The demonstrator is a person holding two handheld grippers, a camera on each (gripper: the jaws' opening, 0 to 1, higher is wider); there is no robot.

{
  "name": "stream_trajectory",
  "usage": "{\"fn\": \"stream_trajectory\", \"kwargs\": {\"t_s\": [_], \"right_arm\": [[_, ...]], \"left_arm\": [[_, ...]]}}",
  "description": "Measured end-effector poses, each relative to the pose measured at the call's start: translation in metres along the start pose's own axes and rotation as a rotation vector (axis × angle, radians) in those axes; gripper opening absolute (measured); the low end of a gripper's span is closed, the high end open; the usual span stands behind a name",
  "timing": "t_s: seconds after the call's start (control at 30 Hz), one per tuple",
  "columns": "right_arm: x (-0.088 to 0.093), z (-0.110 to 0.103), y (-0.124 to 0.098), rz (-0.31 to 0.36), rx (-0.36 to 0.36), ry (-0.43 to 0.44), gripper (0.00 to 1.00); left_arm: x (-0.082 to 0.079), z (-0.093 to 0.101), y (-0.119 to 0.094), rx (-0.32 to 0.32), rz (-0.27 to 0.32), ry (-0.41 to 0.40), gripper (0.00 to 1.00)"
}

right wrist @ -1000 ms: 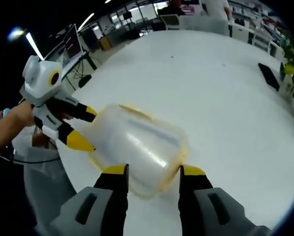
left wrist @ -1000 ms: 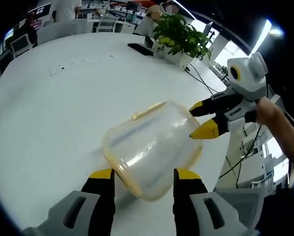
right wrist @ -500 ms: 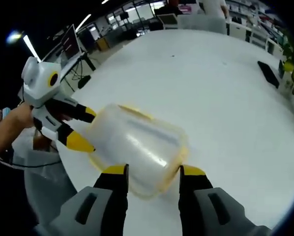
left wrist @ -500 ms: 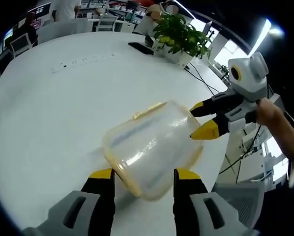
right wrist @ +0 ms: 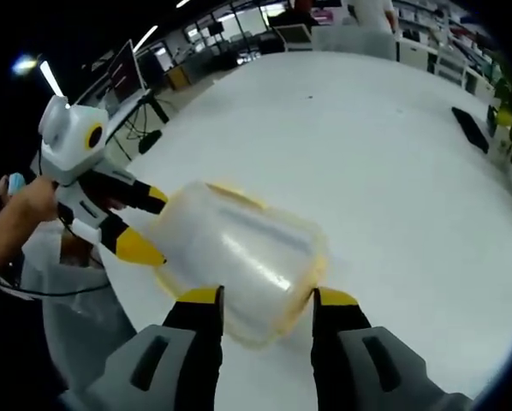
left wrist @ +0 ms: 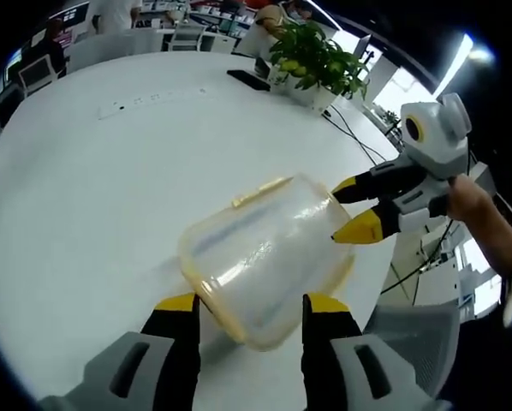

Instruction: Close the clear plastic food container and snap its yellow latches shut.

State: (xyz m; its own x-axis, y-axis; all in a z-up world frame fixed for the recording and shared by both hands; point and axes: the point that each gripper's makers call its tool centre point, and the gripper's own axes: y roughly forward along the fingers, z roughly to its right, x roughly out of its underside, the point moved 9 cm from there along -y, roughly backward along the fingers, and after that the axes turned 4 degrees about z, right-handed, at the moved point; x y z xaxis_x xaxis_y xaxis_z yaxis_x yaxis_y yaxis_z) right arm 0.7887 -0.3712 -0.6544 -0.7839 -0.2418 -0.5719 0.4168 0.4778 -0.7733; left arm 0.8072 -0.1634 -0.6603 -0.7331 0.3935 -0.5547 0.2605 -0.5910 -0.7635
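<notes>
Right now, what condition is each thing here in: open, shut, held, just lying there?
Clear food container: lid on, held off the table between both grippers.
Yellow latch: sticking out, seemingly not snapped down.
Left gripper: open, jaws astride one container end.
Right gripper: open, jaws astride the other end.
Potted plant: upright on the white table.

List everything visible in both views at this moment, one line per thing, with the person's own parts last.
Food container: one, clear plastic with yellow rim and latch, on the table between both pairs of jaws.
Table: one, white, round.
Potted plant: one, green, far table edge.
Dark flat object: one, black, beside the plant.
Power strip: one, white, far side of the table.
Chairs: several, beyond the table.
Left hand-held gripper: one, grey and black with yellow tips, jaws spread at the container's end.
Right hand-held gripper: one, same colours, jaws spread at the opposite end.
Person's hand: one, on the right gripper.
</notes>
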Motion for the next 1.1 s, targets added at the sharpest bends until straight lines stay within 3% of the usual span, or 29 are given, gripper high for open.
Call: {"fn": "stream_trajectory", "kwargs": {"t_s": [1.1], "right_arm": [[0.004, -0.067, 0.021, 0.02, -0.002, -0.004, 0.37]], "left_arm": [[0.043, -0.032, -0.047, -0.005, -0.04, -0.017, 0.41]]}}
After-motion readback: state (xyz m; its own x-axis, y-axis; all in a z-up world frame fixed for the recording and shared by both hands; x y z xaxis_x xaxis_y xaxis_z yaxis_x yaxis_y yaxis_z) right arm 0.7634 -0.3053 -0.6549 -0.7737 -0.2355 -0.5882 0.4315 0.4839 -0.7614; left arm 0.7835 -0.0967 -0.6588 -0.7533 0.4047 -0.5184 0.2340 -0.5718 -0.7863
